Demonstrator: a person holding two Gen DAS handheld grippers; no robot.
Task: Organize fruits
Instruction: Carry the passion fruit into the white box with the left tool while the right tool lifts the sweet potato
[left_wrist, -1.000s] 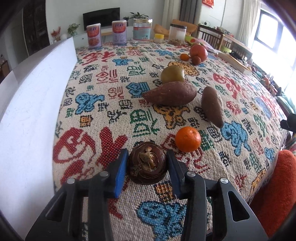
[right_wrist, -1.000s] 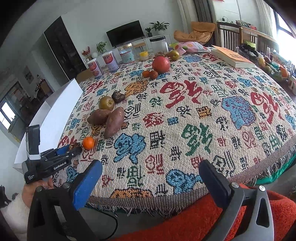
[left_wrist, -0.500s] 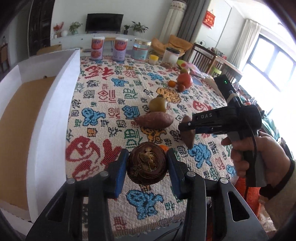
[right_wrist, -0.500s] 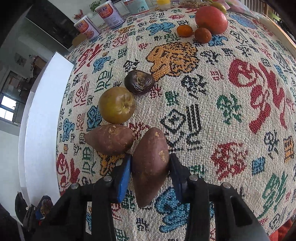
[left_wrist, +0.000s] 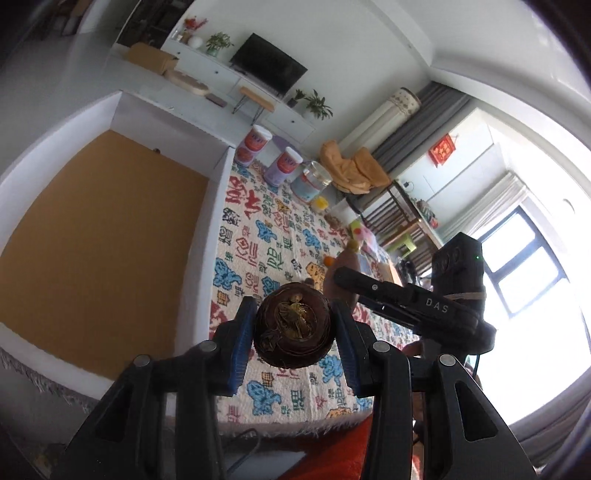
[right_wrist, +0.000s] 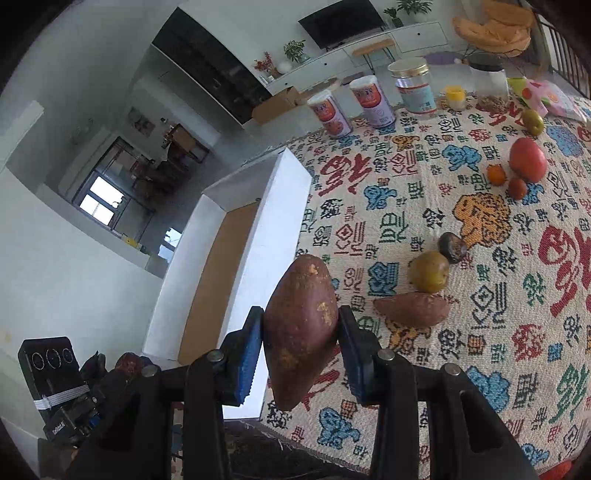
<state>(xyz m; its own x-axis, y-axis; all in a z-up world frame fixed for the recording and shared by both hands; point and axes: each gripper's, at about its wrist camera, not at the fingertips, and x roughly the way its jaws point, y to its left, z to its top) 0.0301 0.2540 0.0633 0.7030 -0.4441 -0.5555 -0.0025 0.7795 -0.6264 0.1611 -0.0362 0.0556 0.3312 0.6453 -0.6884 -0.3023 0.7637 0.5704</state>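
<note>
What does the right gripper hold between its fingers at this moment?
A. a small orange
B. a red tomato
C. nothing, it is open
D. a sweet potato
D: in the right wrist view the right gripper is shut on a sweet potato, lifted off the patterned tablecloth.

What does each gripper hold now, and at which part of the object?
The left gripper holds a dark brown round fruit by its two sides. The right gripper holds a sweet potato across its middle.
</note>
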